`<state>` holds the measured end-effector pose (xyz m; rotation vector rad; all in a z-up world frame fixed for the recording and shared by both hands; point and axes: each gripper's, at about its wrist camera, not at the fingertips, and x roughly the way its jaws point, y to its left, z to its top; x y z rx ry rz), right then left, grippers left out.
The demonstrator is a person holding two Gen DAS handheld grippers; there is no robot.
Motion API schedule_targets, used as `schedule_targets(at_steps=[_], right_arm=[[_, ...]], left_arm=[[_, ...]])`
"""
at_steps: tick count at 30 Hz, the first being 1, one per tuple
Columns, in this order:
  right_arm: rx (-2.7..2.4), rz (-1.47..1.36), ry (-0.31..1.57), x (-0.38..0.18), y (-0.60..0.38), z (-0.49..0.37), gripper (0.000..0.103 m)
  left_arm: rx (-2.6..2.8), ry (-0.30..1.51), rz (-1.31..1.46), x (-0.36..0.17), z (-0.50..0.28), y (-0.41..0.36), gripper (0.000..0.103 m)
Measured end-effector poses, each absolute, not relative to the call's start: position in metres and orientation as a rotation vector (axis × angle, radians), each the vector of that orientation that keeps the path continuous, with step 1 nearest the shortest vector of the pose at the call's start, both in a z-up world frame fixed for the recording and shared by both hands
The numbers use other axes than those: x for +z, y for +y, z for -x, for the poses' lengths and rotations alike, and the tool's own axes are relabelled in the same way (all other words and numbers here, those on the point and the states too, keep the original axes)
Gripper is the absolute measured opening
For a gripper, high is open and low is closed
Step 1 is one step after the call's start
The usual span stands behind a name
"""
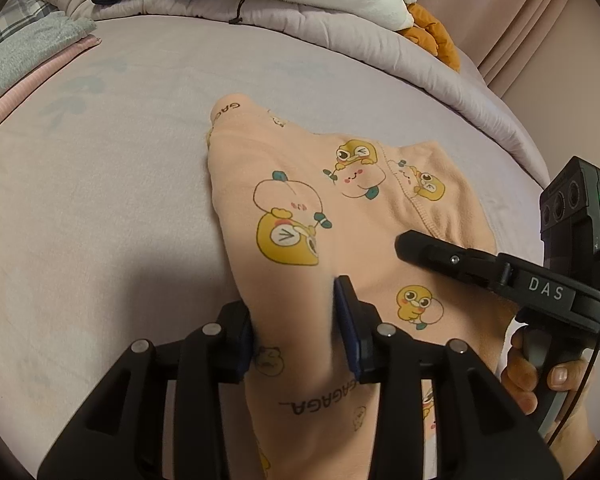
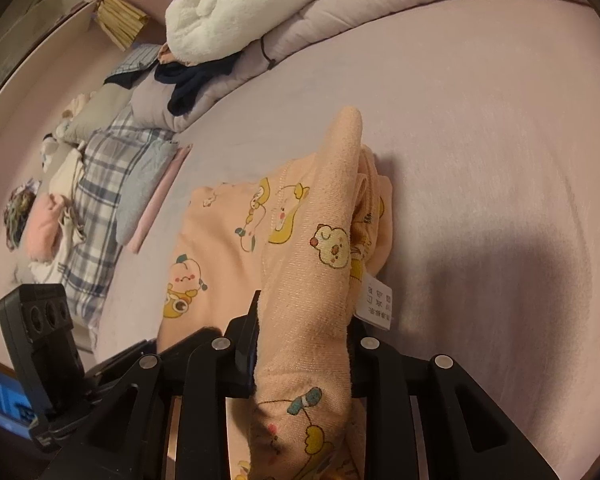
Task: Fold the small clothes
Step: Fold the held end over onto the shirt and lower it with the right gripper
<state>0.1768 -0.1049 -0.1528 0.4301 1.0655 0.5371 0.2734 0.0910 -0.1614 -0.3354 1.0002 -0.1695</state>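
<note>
Looking from biggest to smallest: the bed (image 1: 100, 200) with its lilac sheet fills both views, and a rumpled quilt (image 1: 340, 32) runs along the far edge from about 10 to 2 o'clock in the left wrist view. Some already folded clothes (image 2: 140, 200) sit stacked at roughly 9 o'clock in the right wrist view.

The thing being folded is a peach garment (image 1: 300, 208) with duck prints, lying mid-bed. Its long axis runs from the grippers at 6 o'clock out toward 12, slightly tilted to 11 in the left view.

The left gripper (image 1: 296, 332) has a ridge of the cloth between its fingers, but they look slack around it, so I'd call it loosened, not pinching. The right gripper (image 2: 304, 344) is clamped on a bunched fold that stands up and drapes away toward 12 o'clock, with a care label (image 2: 376, 304) dangling at its 1 o'clock. A hand (image 1: 540, 376) shows at 4 o'clock in the left view, holding the right tool's handle.

My guess: the right side carries the fold over, since it's the one with the real grip, and the cloth stretches straight ahead of it.
</note>
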Motion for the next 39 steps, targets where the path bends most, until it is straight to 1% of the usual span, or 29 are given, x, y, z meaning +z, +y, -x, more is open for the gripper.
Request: schedule_targets(at_steps=[14,39], right_arm=[[0.519,-0.457,1.064,-0.152,-0.114,-0.177,0.028],[0.473,-0.43,1.038,-0.143,-0.124,-0.167,0.029]], left_arm=[[-0.162,0.994,0.326,-0.163,-0.272,0.094,0.04],[-0.124,0.988,0.3,-0.159,-0.258,0.096,0.043]])
